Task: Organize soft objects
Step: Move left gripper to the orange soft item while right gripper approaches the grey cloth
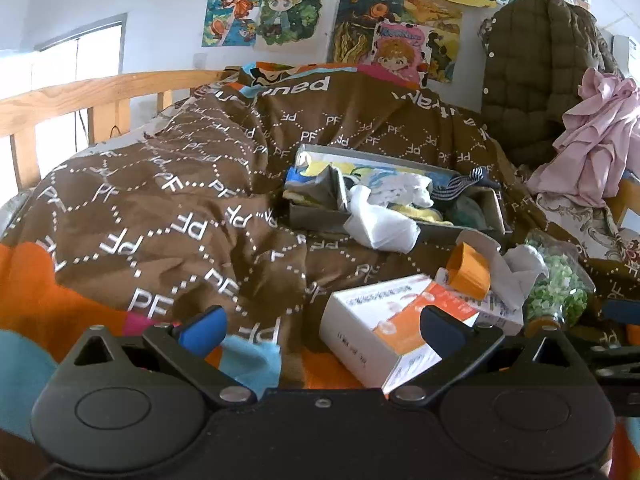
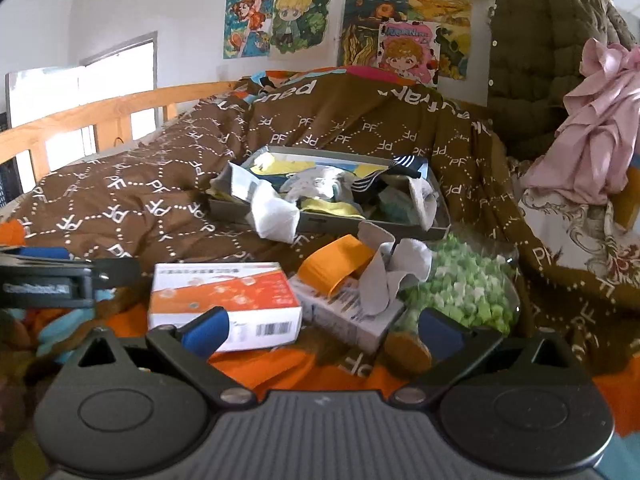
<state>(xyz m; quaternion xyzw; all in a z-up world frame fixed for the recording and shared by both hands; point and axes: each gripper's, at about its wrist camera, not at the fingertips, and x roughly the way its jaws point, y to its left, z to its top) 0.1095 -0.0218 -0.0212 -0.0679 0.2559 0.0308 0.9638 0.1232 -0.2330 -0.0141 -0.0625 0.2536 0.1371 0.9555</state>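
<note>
A shallow grey box (image 1: 316,216) (image 2: 332,222) lies on the brown quilt, full of socks and small cloths. A white sock (image 1: 380,226) (image 2: 276,214) hangs over its front rim. A striped dark sock (image 1: 464,186) (image 2: 400,166) lies at its far right. A grey-white sock (image 2: 392,274) (image 1: 520,270) lies on small boxes in front. My left gripper (image 1: 322,330) is open and empty, low over the quilt. My right gripper (image 2: 324,332) is open and empty, near the orange-white box (image 2: 224,300) (image 1: 384,328).
A jar of green bits (image 2: 464,296) (image 1: 560,292) lies on its side at the right. An orange tape roll (image 2: 336,266) (image 1: 470,270) rests on a small box. A pink cloth (image 1: 600,136) and an olive padded jacket (image 1: 536,72) hang at the right. A wooden bed rail (image 1: 80,96) runs along the left.
</note>
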